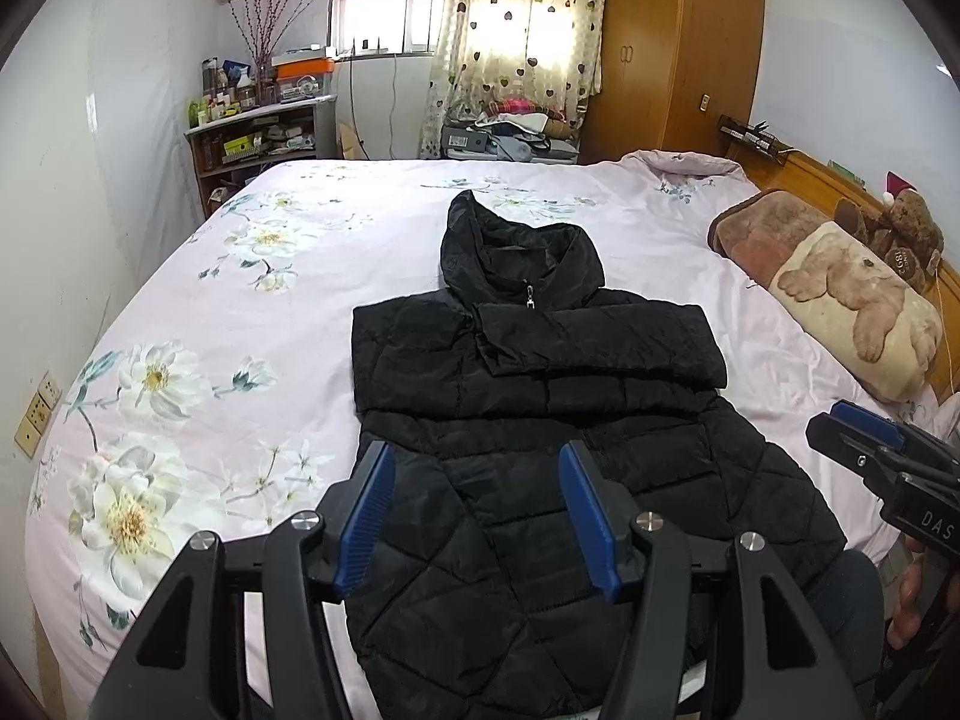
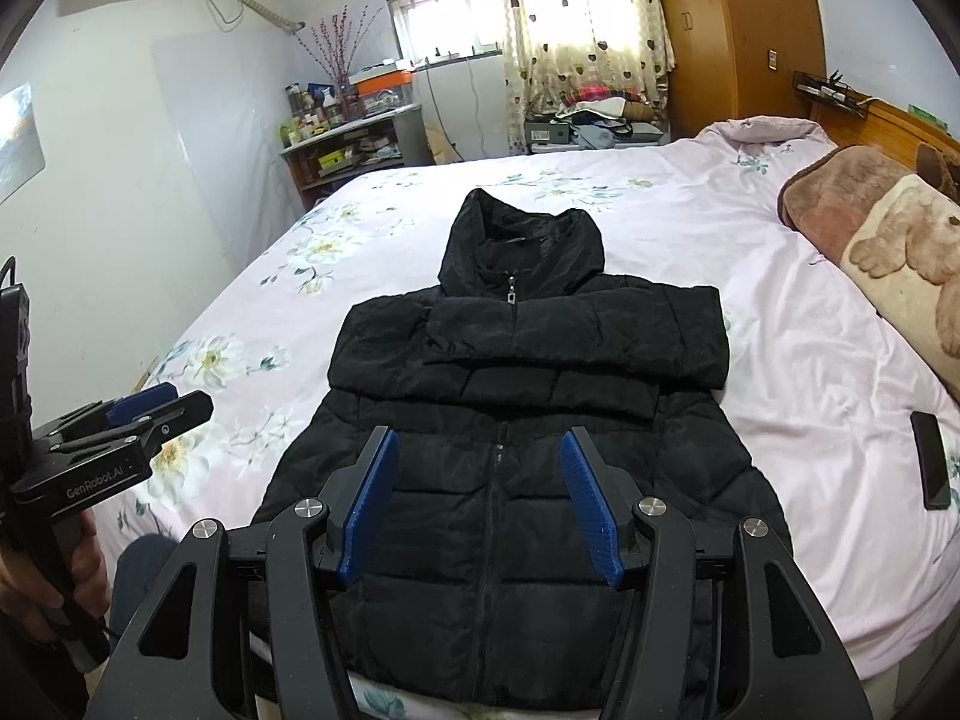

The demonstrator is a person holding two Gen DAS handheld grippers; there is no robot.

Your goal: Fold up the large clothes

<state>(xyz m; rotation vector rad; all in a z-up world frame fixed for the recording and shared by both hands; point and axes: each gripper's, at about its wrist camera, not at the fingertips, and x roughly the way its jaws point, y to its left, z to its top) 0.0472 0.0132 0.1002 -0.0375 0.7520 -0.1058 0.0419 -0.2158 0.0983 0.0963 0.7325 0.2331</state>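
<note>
A black quilted puffer jacket point(image 1: 540, 420) lies front up on the bed, hood toward the far side, both sleeves folded across its chest. It also shows in the right wrist view point(image 2: 516, 420). My left gripper point(image 1: 477, 516) is open and empty, held above the jacket's lower left part. My right gripper point(image 2: 480, 504) is open and empty above the jacket's lower middle, over the zip. The right gripper also shows at the right edge of the left wrist view point(image 1: 864, 438), and the left gripper at the left edge of the right wrist view point(image 2: 150, 414).
The bed has a pink floral sheet point(image 1: 240, 312). A brown dog-print blanket roll point(image 1: 840, 282) and a teddy bear point(image 1: 906, 234) lie at the right. A black phone point(image 2: 930, 459) lies on the sheet right of the jacket. Shelves and a wardrobe stand beyond.
</note>
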